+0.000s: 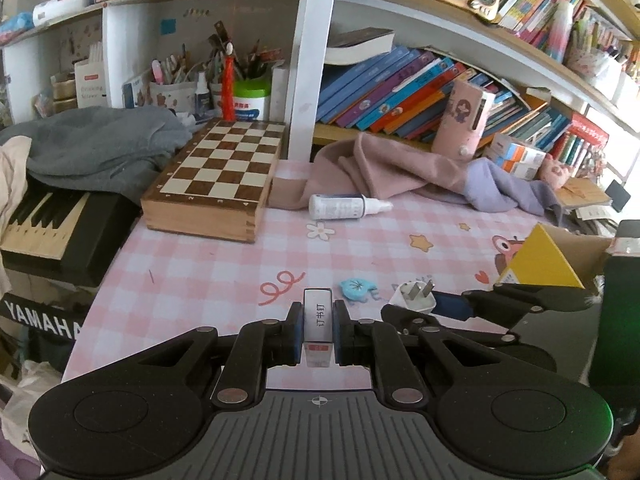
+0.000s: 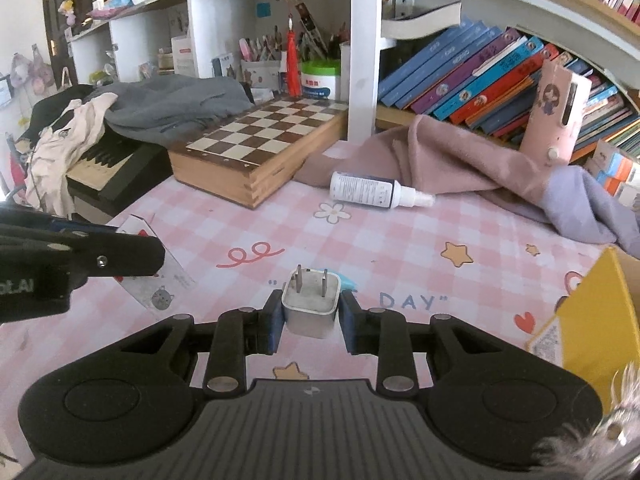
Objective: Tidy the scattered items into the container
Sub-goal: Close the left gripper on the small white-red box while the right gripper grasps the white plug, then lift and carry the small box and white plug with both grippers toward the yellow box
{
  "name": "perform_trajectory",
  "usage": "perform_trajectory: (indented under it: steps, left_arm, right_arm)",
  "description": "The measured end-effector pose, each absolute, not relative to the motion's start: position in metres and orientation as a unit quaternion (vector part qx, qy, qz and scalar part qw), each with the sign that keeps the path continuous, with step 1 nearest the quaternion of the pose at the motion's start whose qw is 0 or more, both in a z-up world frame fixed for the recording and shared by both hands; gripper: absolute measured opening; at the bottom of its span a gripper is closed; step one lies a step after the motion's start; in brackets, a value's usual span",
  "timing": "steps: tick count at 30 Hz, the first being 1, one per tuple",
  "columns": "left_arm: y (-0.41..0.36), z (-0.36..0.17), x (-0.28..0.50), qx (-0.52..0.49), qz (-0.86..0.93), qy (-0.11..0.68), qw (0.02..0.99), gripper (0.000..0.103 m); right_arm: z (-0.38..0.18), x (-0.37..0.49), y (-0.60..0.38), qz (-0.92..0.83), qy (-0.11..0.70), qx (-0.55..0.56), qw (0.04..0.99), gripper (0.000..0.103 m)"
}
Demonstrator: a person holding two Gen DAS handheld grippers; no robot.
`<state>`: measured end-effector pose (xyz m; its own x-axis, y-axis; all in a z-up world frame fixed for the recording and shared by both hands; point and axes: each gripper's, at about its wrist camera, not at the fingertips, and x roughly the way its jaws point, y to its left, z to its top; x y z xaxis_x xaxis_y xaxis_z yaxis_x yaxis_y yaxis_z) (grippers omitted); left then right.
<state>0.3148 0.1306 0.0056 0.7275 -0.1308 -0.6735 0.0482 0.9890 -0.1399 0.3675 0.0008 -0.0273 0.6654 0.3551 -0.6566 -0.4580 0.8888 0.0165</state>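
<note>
Left gripper (image 1: 318,330): closed on the staple box (image 1: 318,320), pads on its two long sides; long axis runs straight ahead along the fingers.
Right gripper (image 2: 311,316): closed on the charger plug (image 2: 311,306), prongs pointing away.
Container (image 2: 592,320): yellow box, open, at the right edge of the table (image 2: 400,240).
Key relation: container lies right of both grippers; right gripper is nearer, likely first to drop.
Remaining: spray bottle (image 2: 376,191) lying on its side near the cloth (image 2: 460,160); blue clip (image 1: 354,289) ahead of the left gripper.

A pink-and-white checked tablecloth (image 2: 400,236) with yellow stars and red squiggles fills the centre. At upper left sits a brown-and-cream chequered wooden chessboard box (image 2: 260,136). A yellow cardboard box (image 2: 596,320) stands at the right edge, beside a white plastic spray bottle (image 2: 372,190).
</note>
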Motion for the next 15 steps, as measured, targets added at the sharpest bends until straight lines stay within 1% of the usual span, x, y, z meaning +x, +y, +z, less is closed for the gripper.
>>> perform_trajectory:
  steps: [15]
  left_arm:
    - [0.127,0.02,0.253,-0.035,-0.056,0.341,0.938,0.013]
  right_arm:
    - [0.007,0.299,-0.028,0.215,0.33,-0.078,0.916,0.027]
